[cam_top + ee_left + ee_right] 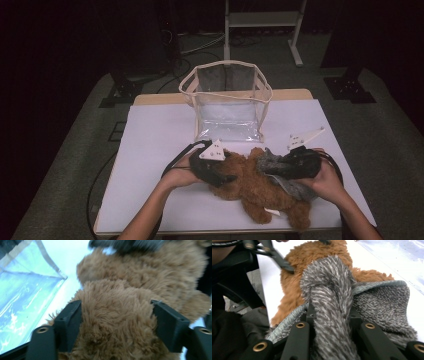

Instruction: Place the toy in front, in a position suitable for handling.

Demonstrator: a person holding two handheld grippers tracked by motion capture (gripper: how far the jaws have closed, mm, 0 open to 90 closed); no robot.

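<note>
Two grippers work one brown plush toy (260, 187). Left gripper (220, 177) jaws clamp its body to steady it. Right gripper (272, 167) jaws pinch the grey knit garment (332, 297), probably dressing it.

Jaws pinch a grey fuzzy cloth (329, 302) — brown plush toy (312, 262) behind.

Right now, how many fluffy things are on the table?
2. A brown plush toy lies at the near middle of the table, with the left tongs around it. A grey fuzzy cloth lies over its right side, pinched in the right tongs. Others may be hidden underneath.
</note>
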